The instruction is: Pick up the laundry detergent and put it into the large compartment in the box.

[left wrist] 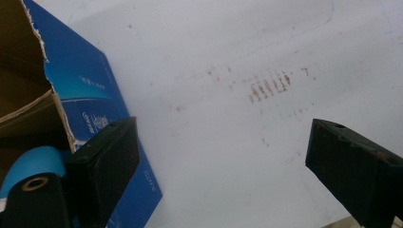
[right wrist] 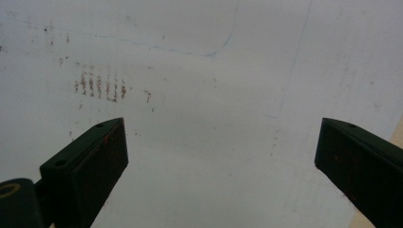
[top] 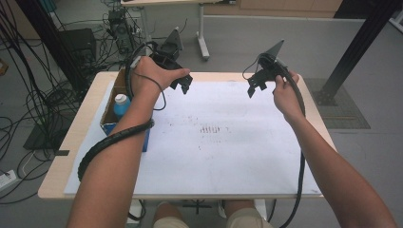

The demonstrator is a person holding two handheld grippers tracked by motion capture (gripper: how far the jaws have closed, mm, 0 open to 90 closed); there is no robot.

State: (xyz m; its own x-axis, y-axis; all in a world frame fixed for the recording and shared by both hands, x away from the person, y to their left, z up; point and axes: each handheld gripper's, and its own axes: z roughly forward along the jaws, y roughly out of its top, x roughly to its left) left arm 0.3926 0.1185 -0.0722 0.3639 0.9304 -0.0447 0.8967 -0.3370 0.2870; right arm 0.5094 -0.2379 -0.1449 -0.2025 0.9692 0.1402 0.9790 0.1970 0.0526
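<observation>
Black jaws wide apart on both, left gripper (top: 186, 84) empty beside box (top: 110, 124) w/ blue-capped bottle (top: 121, 104), right gripper (top: 255, 87) empty, touching nothing over white sheet (top: 223, 142)

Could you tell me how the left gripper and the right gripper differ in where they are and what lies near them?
The left gripper hangs beside the blue cardboard box holding a blue-capped bottle; the right gripper hangs over bare white sheet. The left gripper sits nearer the table's left side, the right gripper nearer its right. Both are open and empty.
</observation>
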